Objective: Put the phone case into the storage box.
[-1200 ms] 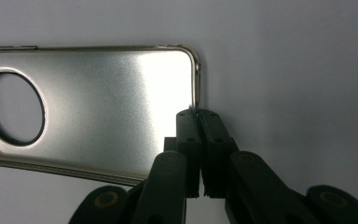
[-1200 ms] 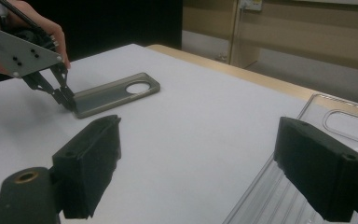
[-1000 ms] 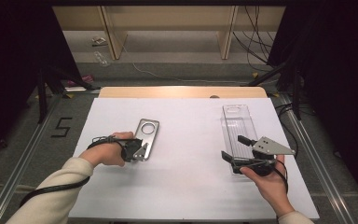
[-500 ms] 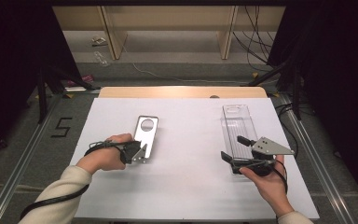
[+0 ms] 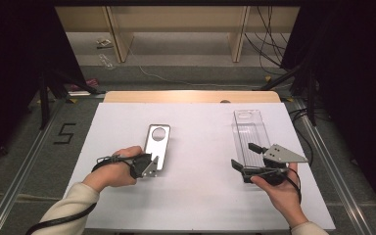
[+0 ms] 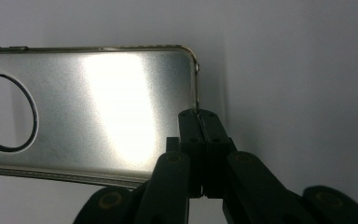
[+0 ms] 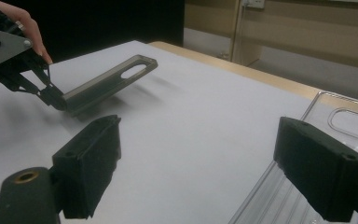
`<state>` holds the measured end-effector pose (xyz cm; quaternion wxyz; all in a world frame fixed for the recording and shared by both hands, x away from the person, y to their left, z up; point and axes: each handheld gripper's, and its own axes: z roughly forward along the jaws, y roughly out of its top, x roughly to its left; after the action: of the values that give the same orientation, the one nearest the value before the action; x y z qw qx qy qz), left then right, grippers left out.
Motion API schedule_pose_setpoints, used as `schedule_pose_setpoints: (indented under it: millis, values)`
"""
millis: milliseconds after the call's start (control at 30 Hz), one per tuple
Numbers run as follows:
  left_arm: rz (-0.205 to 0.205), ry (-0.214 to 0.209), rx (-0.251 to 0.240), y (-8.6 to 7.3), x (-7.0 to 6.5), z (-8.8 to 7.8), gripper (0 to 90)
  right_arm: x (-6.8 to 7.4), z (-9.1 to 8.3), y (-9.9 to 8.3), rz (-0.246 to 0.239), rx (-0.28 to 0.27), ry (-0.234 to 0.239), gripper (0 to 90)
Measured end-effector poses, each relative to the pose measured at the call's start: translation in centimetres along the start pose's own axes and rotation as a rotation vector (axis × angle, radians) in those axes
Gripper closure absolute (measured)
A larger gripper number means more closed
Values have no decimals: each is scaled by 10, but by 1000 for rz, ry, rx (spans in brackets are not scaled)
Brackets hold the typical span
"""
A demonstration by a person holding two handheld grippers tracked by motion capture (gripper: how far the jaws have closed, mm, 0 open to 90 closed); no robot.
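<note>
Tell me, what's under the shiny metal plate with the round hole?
The metal plate is pinched at one end by the left gripper and tilted up, so white table and its shadow show beneath. Through the hole, just white table too.

High view: we look forward and down from above our side of the white table (image 5: 200, 196). Left gripper view sits very close, along its jaws at the metal phone case (image 6: 121, 107). Right gripper view rides low, facing 10 o'clock across the table; both share that case (image 7: 107, 84) with the high view (image 5: 157, 142).
</note>
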<state>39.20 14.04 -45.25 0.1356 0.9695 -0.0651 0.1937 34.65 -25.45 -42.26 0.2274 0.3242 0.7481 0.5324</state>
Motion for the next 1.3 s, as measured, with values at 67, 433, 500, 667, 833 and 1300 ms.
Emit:
schedule_pose_setpoints:
  millis: [67, 433, 500, 667, 833, 1300]
  values:
    - [-6, 5, -8, 3, -1, -2, 889, 0, 0, 0, -3, 2, 1, 158]
    - [-27, 39, -78, 12, -3, -12, 889, 2, 1, 0, -3, -1, 7, 158]
    - [-27, 48, -85, 12, -3, -14, 889, 2, 1, 0, -2, 0, 6, 158]
    - [-40, 75, -98, 14, -5, -18, 888, 2, 1, 0, -5, 3, 7, 159]
    - [-43, 85, -107, 18, -9, -20, 888, 3, 3, 0, -2, 1, 10, 158]
    - [-48, 81, -114, 31, -16, -20, 888, 9, 8, 5, -1, 2, 20, 158]
